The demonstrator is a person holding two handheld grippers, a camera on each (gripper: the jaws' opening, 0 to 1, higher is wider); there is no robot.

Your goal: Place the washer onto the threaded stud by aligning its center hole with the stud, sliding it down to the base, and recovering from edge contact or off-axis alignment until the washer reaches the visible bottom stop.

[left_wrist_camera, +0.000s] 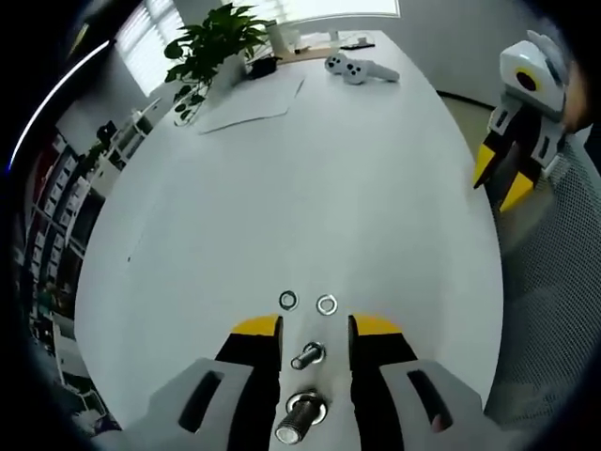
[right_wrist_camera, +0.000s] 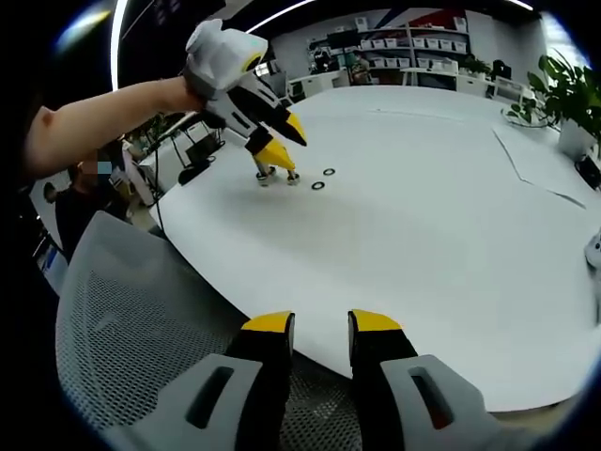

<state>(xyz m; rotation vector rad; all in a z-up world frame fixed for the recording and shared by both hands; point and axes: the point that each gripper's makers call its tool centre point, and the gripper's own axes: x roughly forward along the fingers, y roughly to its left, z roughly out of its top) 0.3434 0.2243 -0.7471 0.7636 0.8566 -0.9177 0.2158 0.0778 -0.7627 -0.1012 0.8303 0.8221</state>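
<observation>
Low in the left gripper view, the left claw [left_wrist_camera: 315, 327] is spread wide with nothing in it. Two studs [left_wrist_camera: 308, 356] stand between its jaws. Just past the tips, two washers [left_wrist_camera: 288, 301] lie flat on the white table [left_wrist_camera: 310, 178]. No washer is picked up yet, so the job is maybe just starting. The right claw [right_wrist_camera: 320, 324] is spread and empty too, at the table edge. No words can be read.

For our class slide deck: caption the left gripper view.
Open left gripper straddles two threaded studs on a white table, two washers just ahead.
</observation>
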